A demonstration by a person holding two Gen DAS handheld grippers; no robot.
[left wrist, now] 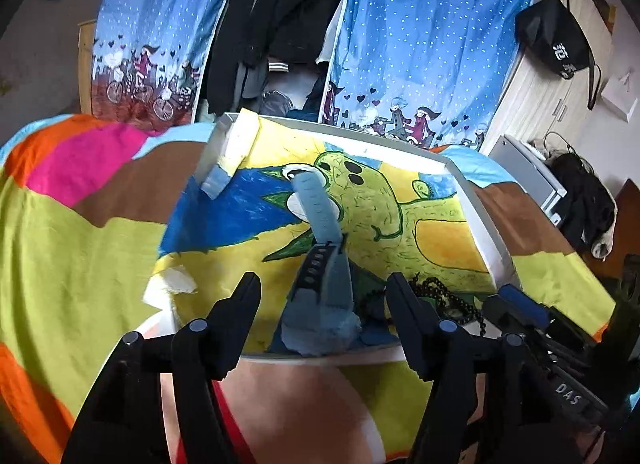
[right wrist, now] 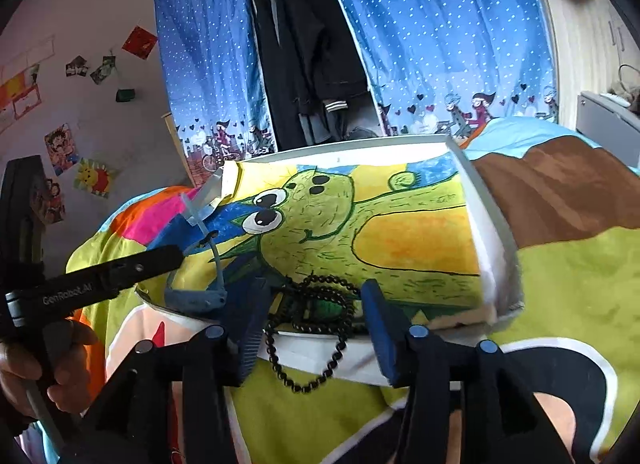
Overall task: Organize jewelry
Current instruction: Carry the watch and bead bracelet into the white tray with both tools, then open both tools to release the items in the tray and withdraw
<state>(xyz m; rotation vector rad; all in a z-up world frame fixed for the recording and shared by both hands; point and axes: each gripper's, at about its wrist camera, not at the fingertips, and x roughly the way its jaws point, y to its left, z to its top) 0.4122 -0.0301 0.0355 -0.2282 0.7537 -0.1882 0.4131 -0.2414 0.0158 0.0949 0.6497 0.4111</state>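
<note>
Black bead necklace [right wrist: 316, 316] draped over tray's near rim [right wrist: 320, 348], grey-blue watch [left wrist: 320, 264] apparently lying strap-extended inside

A yellow, green and blue cartoon drawing with black-pupilled white eyes is seen on the white-rimmed tray [right wrist: 494, 223] ahead of the right gripper [right wrist: 310, 328], whose pads are blue. Black beads [right wrist: 320, 284] are seen between those pads. A pale blue watch [left wrist: 320, 264] is seen between the left gripper's [left wrist: 324, 296] black fingers. Beneath, the bedspread [left wrist: 80, 232] is blocked in lime, brown, pink and orange. Beyond, blue curtains [left wrist: 432, 31] are dotted white.
</note>
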